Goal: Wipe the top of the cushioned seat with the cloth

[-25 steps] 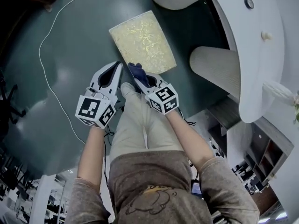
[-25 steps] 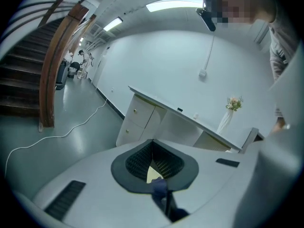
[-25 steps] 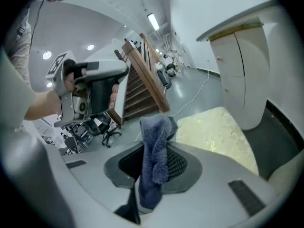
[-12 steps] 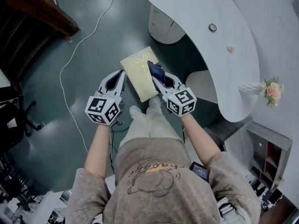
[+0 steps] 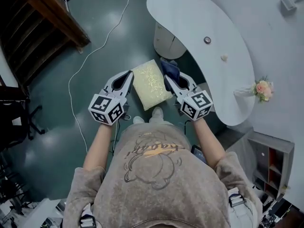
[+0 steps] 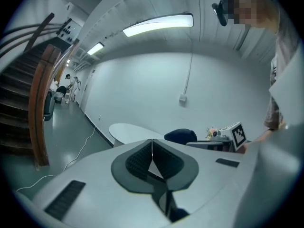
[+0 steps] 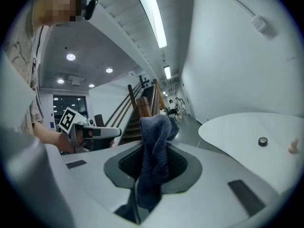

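Two claws out in front of the person, one on each side of the cushioned seat (image 5: 151, 83). On the left, left claw (image 5: 128, 75) pressed together, with nothing between its pads. On the right, right claw (image 5: 167, 78) pinching the dark blue cloth (image 5: 170, 68), one bunch of it standing up past the tips and the other end hanging down behind them. Pale yellow and patterned, the cushioned seat on the dark green floor (image 5: 95, 13), just beside the near left edge of the white curved desk (image 5: 190, 13). Cloth at the far right corner of the seat; cannot tell if touching it or only above it. Further left on the floor, a thin white cable (image 5: 95, 46), and far left a dark wooden staircase (image 5: 42, 18).
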Motion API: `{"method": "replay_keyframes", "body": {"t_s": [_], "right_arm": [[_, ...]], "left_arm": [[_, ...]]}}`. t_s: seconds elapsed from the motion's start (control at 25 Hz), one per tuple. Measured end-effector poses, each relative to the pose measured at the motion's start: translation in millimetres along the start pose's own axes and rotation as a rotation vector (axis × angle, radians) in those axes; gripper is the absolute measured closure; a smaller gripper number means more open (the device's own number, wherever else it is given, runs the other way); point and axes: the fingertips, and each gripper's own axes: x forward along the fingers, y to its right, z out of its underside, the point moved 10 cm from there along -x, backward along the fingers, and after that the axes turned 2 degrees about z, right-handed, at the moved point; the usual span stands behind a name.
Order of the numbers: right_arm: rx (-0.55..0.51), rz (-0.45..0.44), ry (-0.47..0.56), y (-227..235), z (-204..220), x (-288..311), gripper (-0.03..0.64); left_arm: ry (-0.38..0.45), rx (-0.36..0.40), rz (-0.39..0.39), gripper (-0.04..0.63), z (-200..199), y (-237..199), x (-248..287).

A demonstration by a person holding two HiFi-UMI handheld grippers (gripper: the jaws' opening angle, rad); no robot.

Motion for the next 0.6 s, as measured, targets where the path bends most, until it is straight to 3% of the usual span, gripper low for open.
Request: {"method": "replay_keyframes", "body": {"t_s": [0.28, 0.6], "right_arm": [[-0.044, 0.016, 0.095, -12, -34, -31, 0.528], [-0.088, 0.036, 0.125, -14, -32, -37, 0.528]], "left_arm": [[0.050, 0.050, 0.028, 0.575, -23, 8, -25], [0.063, 0.112, -0.049, 0.575, -15, -5, -35]]}}
